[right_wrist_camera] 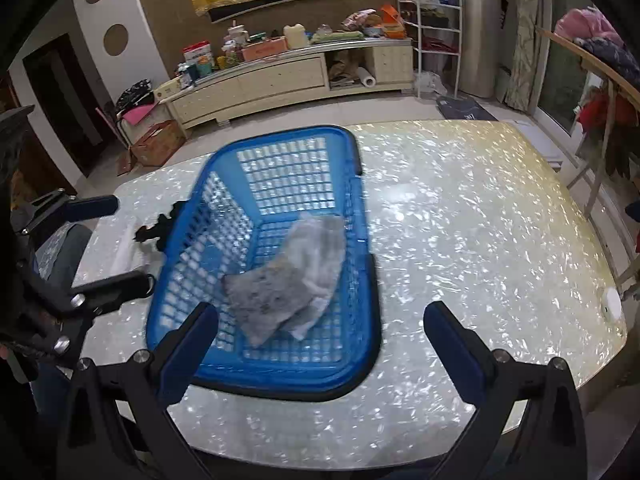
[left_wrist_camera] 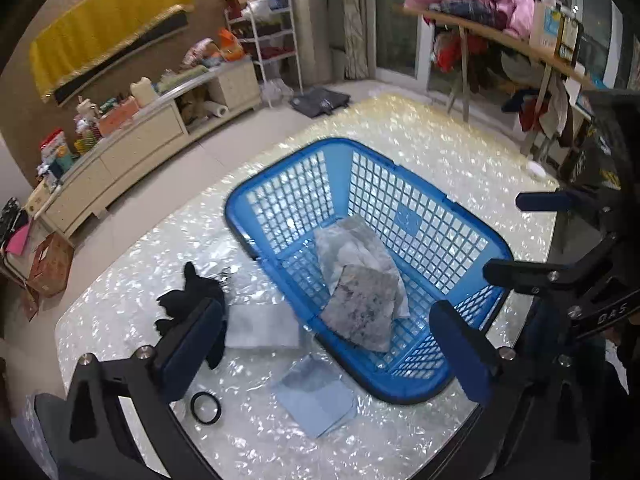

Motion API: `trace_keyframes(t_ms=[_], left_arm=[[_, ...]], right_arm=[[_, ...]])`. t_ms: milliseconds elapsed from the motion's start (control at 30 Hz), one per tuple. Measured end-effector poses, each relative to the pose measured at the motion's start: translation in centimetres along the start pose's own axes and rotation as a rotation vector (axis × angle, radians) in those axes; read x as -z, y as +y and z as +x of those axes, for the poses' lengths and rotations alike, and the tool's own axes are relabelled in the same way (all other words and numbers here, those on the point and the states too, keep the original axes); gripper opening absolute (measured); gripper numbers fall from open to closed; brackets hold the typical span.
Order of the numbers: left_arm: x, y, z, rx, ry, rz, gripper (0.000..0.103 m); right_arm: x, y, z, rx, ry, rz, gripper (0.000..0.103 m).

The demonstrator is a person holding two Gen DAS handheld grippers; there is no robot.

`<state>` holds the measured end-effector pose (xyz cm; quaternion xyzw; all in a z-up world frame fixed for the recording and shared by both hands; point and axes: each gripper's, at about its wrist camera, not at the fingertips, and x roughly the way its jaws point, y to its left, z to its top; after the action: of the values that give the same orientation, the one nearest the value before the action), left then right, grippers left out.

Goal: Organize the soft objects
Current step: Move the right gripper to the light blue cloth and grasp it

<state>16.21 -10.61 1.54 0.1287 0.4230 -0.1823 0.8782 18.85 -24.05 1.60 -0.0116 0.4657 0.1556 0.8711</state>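
A blue lattice basket (left_wrist_camera: pixel 288 151) (right_wrist_camera: pixel 280 133) stands on the pearly table (left_wrist_camera: pixel 400 128). Two folded cloths lie in it: a mottled grey one (left_wrist_camera: pixel 360 308) (right_wrist_camera: pixel 264 292) on top of a paler one (left_wrist_camera: pixel 352 244) (right_wrist_camera: pixel 320 248). Left of the basket, on the table, are a black cloth (left_wrist_camera: pixel 192 292), a white folded cloth (left_wrist_camera: pixel 260 324) and a light blue cloth (left_wrist_camera: pixel 316 396). My left gripper (left_wrist_camera: pixel 326 340) (right_wrist_camera: pixel 132 242) hangs open above the basket's near end with nothing in it. My right gripper (right_wrist_camera: pixel 324 332) (left_wrist_camera: pixel 504 236) is open and empty too, over the basket's near rim.
A black ring (left_wrist_camera: pixel 205 408) lies near the table's front edge. A small white disc (right_wrist_camera: pixel 611 304) sits at the table's right edge. Beyond the table are a low cream cabinet (right_wrist_camera: pixel 280 76), a white shelf rack (right_wrist_camera: pixel 438 40), a wooden rack piled with clothes (left_wrist_camera: pixel 480 4) and a cardboard box (right_wrist_camera: pixel 158 142).
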Motion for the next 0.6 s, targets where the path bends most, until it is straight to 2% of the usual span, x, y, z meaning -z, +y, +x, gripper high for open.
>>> trace_keyframes(t_ms=[333,467,600], left_arm=[[3.7,2.2,-4.7,-0.029,-0.016,-0.076,0.103],[5.7,3.2,-6.0,-0.037,-0.019,-0.11,0.103],[8.3,4.9,-7.1,-0.055,-0.01,-0.164,0.103]], right_arm=[[0.4,5.0,-1.5,-0.023,-0.03,-0.09,0.103],[0.7,7.8,-1.5,-0.083,-0.025,-0.137,0.103],[0.9,10.6,-0.9,-0.104,-0.017,-0.191,0.103]])
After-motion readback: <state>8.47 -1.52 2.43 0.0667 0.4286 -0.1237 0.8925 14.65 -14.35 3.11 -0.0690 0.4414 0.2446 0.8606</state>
